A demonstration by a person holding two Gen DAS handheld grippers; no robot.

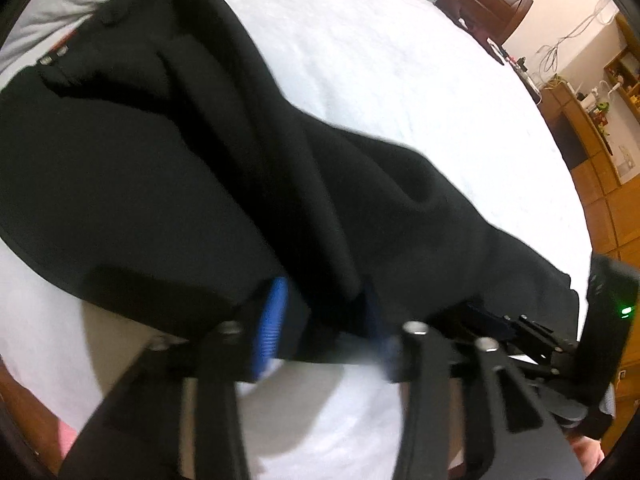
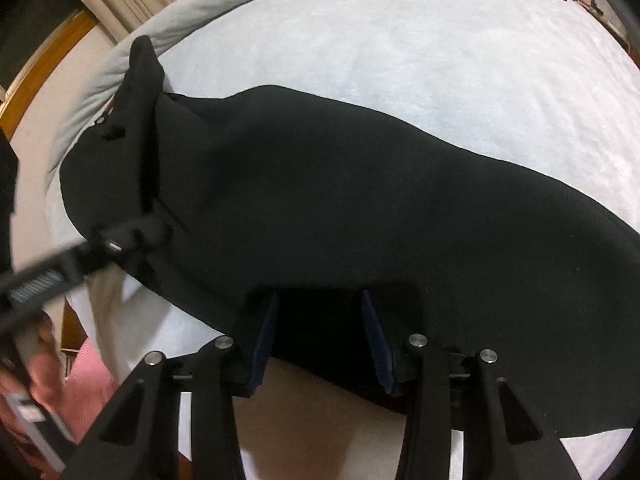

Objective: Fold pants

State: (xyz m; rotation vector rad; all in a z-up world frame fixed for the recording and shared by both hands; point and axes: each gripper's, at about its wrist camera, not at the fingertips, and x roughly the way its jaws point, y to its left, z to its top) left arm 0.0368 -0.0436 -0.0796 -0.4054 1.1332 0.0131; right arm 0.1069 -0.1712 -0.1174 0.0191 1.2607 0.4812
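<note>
Black pants (image 1: 192, 168) lie across the white bed, waistband at the far left, legs running right. In the left wrist view my left gripper (image 1: 324, 312) stands open, its blue pads on either side of the pants' near edge, with cloth draped between them. In the right wrist view the pants (image 2: 340, 200) fill the middle. My right gripper (image 2: 320, 320) is open with black cloth between its blue pads (image 2: 266, 336). The left gripper also shows in the right wrist view (image 2: 120, 240), at the pants' near edge toward the waist.
The bed's white sheet (image 1: 400, 80) stretches beyond the pants. A grey quilt (image 2: 120, 60) is bunched along the far edge. Wooden shelves and a cabinet (image 1: 600, 140) stand at the right. A person's hand and pink sleeve (image 2: 80, 380) are at the lower left.
</note>
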